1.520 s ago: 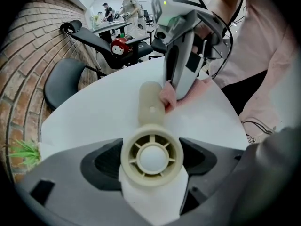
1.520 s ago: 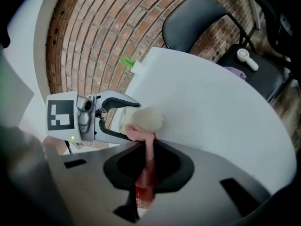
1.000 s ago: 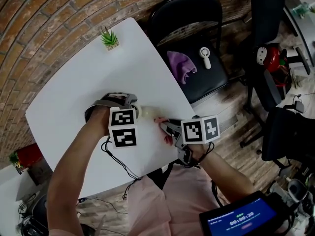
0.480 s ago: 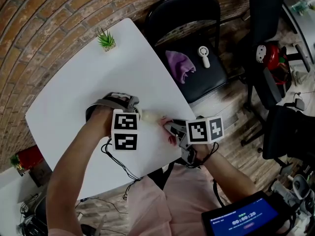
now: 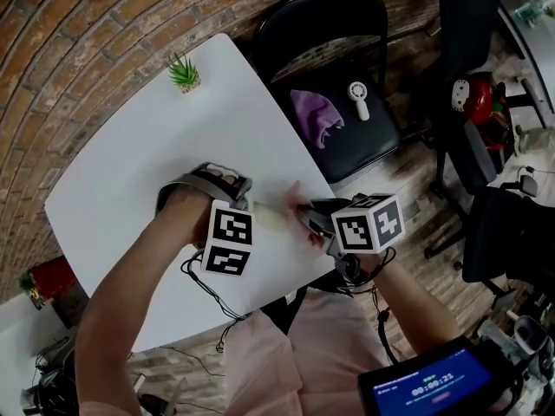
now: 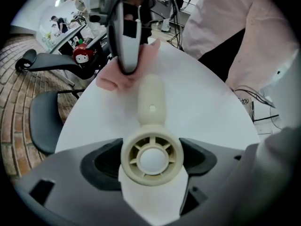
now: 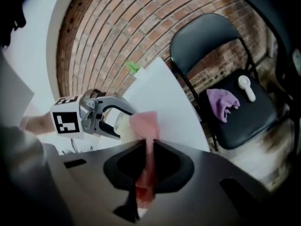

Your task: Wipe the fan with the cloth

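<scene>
- Two grippers meet at the centre of the head view, over the near corner of a white table (image 5: pixel 173 146).
- The left gripper (image 6: pixel 150 160) is clamped on the round head of a cream fan (image 6: pixel 151 126); its handle points toward the upper middle of that view.
- The right gripper (image 7: pixel 146 157) is pinched shut on a pink cloth (image 7: pixel 145 124), whose free end hangs at the tip of the handle.
- Upper right of the head view: a black chair (image 5: pixel 373 141) holding a purple cloth (image 5: pixel 316 115) and a second fan (image 5: pixel 359 100).
- Risk: the fan is gripped only by its curved head, so a hard wipe along the handle may twist it loose and off the table edge.
- Risk: the cloth is held by a thin fold and may drag free.
</scene>
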A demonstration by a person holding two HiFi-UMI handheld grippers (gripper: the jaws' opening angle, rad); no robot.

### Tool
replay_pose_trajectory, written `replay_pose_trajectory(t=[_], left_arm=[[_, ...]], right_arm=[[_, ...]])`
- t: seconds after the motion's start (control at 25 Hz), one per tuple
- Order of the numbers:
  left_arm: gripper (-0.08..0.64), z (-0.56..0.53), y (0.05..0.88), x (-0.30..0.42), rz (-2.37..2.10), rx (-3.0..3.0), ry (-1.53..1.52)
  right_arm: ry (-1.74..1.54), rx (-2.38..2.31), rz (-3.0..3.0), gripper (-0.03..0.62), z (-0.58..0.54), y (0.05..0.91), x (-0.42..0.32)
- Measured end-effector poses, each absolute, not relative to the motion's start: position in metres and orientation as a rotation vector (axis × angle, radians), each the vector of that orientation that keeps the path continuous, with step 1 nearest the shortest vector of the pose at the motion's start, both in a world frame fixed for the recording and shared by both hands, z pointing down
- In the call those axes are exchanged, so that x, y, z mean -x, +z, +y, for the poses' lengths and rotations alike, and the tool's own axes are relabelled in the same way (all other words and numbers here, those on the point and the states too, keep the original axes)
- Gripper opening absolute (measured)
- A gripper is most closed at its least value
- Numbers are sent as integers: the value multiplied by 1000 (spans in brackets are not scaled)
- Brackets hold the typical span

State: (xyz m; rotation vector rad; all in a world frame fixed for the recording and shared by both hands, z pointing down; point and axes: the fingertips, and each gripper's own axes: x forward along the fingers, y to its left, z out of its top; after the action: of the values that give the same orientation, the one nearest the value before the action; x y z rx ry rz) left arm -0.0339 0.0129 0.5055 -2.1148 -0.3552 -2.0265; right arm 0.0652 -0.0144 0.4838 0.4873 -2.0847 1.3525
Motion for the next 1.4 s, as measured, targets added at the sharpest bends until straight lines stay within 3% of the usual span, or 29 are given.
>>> replay_pose_trajectory(t=[0.24,0.44,0.92,1.4], left_arm=[[377,14,506,31,-390,2070,-2023],[377,15,506,30,-397,2057,-2032],[377,15,503,30,-404,2037,-2044],[377,15,506,31,-399,2041,-2051]], right_arm=[[737,-164,-2207,32,-25,474,-48],[492,34,-2207,32,-23,475,-25],[246,368,-2186,32,-7,481,-2],[193,579,-2131,31,13,483,-36]])
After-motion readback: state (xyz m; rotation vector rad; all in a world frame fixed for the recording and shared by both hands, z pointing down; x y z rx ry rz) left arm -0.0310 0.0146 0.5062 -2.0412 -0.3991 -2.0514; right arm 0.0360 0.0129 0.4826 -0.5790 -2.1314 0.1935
